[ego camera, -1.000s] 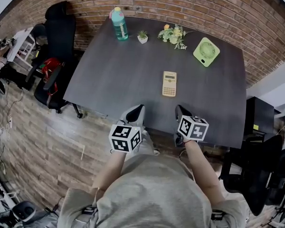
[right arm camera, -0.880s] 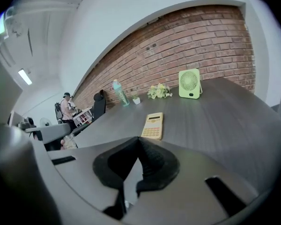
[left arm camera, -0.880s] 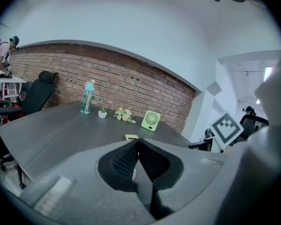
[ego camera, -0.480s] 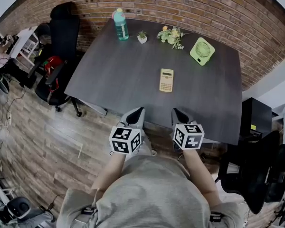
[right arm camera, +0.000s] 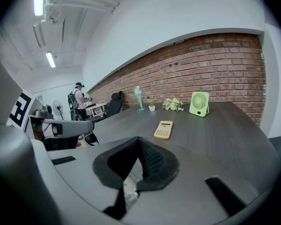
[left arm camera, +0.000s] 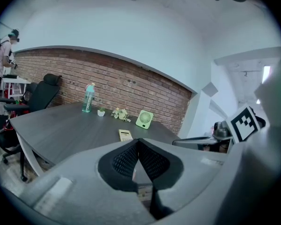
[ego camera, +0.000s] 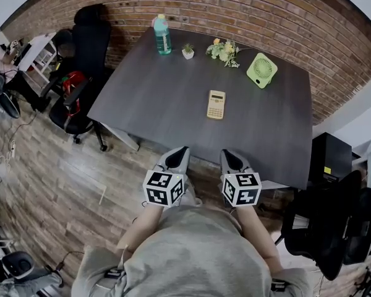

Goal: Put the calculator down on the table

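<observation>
Calculator (ego camera: 216, 104) is lying flat mid-table (ego camera: 142, 104), long axis running away from us, well ahead of both grippers. We're holding left gripper (ego camera: 177, 151) and right gripper (ego camera: 228, 155) off the near edge, jaws pressed together, both empty. The right is sitting nearer. Fan (ego camera: 261, 70), flowers (ego camera: 223, 49) and bottle (ego camera: 162, 34) are standing at the far side, blocking nothing.

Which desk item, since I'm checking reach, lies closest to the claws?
The beige calculator, alone near the middle; the bottle, potted plant, flowers and green fan all sit along the far edge.
</observation>
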The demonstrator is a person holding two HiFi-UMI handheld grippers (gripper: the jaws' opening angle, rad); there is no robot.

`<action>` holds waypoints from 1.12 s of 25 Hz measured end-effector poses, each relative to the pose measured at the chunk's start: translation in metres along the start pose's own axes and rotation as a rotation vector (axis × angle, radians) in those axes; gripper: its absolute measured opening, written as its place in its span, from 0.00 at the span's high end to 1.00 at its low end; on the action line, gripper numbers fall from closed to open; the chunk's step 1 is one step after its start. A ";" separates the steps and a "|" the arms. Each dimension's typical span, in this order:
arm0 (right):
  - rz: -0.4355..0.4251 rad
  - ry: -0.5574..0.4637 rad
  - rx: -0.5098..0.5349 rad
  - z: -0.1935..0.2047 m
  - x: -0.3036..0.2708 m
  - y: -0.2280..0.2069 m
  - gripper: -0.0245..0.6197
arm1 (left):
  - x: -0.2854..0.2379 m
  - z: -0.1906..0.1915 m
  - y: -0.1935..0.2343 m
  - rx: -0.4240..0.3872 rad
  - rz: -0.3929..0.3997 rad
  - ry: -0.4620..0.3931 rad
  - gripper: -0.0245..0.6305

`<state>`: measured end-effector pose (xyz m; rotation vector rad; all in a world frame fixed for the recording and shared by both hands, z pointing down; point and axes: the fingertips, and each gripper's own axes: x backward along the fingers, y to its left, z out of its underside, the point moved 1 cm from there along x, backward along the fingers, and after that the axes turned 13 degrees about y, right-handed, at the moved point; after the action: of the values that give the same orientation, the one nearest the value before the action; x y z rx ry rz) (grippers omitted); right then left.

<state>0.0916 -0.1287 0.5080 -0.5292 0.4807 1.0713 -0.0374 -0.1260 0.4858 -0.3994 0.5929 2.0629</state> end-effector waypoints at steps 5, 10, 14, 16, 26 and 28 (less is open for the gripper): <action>-0.005 -0.021 -0.008 0.004 0.010 0.007 0.96 | 0.010 0.004 -0.005 -0.007 0.002 -0.004 0.93; -0.012 -0.026 -0.020 0.007 0.014 0.011 0.96 | 0.017 0.006 -0.006 -0.013 -0.001 -0.005 0.93; -0.016 -0.029 -0.021 0.007 0.016 0.013 0.96 | 0.020 0.006 -0.006 -0.015 -0.001 -0.007 0.93; -0.018 -0.029 -0.017 0.006 0.016 0.014 0.96 | 0.021 0.006 -0.006 -0.015 0.000 -0.009 0.93; -0.034 -0.054 -0.014 0.002 0.019 0.015 0.96 | 0.018 0.004 -0.010 -0.017 0.009 -0.015 0.93; -0.038 -0.056 -0.018 0.000 0.018 0.016 0.96 | 0.018 0.002 -0.010 -0.017 0.011 -0.016 0.93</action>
<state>0.0846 -0.1101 0.4948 -0.5205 0.4107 1.0516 -0.0383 -0.1079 0.4766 -0.3894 0.5697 2.0807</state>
